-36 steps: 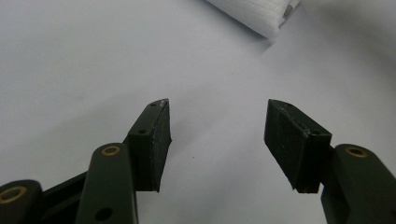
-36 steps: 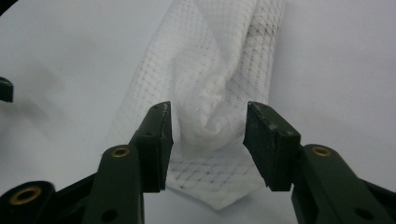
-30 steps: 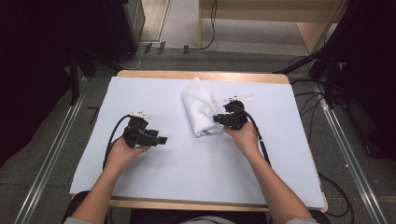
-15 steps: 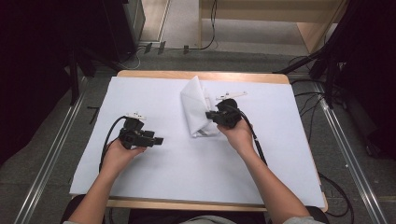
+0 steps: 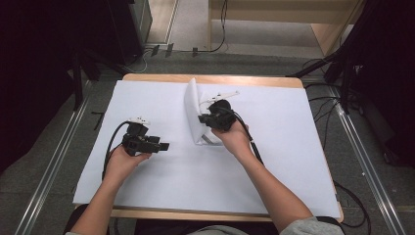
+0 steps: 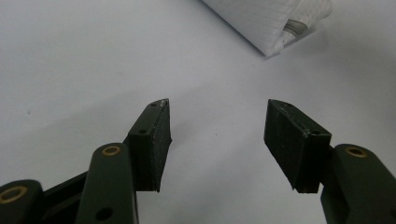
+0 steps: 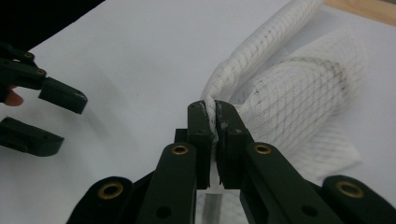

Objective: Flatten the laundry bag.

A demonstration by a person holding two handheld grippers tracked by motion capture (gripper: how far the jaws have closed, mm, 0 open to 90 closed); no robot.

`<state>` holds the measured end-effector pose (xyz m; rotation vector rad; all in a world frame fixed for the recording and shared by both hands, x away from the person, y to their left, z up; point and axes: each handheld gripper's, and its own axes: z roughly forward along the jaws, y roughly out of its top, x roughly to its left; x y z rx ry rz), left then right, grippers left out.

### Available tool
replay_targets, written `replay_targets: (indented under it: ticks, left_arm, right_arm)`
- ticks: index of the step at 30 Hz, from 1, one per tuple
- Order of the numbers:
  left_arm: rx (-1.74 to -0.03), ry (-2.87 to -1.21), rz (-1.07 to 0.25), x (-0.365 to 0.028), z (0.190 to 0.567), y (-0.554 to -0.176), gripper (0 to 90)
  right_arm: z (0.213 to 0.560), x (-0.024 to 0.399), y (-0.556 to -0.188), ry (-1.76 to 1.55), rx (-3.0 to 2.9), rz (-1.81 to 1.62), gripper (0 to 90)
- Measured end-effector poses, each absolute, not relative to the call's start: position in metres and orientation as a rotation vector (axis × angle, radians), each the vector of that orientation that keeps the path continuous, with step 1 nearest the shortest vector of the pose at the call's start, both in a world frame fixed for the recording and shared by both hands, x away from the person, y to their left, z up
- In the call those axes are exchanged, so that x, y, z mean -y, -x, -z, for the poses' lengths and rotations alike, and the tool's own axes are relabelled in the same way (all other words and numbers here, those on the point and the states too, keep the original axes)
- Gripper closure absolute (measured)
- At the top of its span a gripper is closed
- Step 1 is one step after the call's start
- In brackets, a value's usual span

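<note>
Right gripper clamped tight on a bunched edge of the white mesh cloth, pads pinching a thin fold with the rest draping off to the right in the right gripper view. From the high view, cloth lifted into a standing fold near the middle-far part of the table, on the white sheet covering it, right hand just behind it.

Left gripper idle on the left side, well apart from the cloth, jaws spread wide with nothing between them, just bare sheet showing in the left gripper view and a corner of the cloth far off at top right.

Stuff that could go sideways, guessing here:
- Grip only on a narrow ridge of mesh, so a quick tug probably pulls the fabric out from between the pads. Slippery-looking weave, not much bite.
- Only one corner held, so the hanging part likely flops or folds over unevenly instead of laying flat.
- Dragging low across the table might catch the white sheet and wrinkle or shift it along with the cloth.
- Left gripper coming in late or off-target could snag two layers at once, hard to tell layers apart in that bunched bit.

Containers: none anywhere on the table, nothing to hold or be held in. Just cloth, sheet, wooden table edge at the far side.
</note>
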<state>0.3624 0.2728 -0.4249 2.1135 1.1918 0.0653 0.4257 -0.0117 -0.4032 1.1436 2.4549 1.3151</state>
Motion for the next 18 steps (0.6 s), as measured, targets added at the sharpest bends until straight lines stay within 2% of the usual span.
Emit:
replay_targets:
  ticks: [13,18]
  left_arm:
    - [-1.214,-2.09,-0.08,-0.281,0.423,-0.364,42.0]
    - [-1.232,-2.078,-0.082,-0.286,0.423,-0.365,42.0]
  right_arm:
    - [0.427,-0.035,-0.426,-1.107,-2.551,-1.343,85.9]
    - [0.435,-0.045,-0.425,-1.105,-2.572,-1.345,81.2]
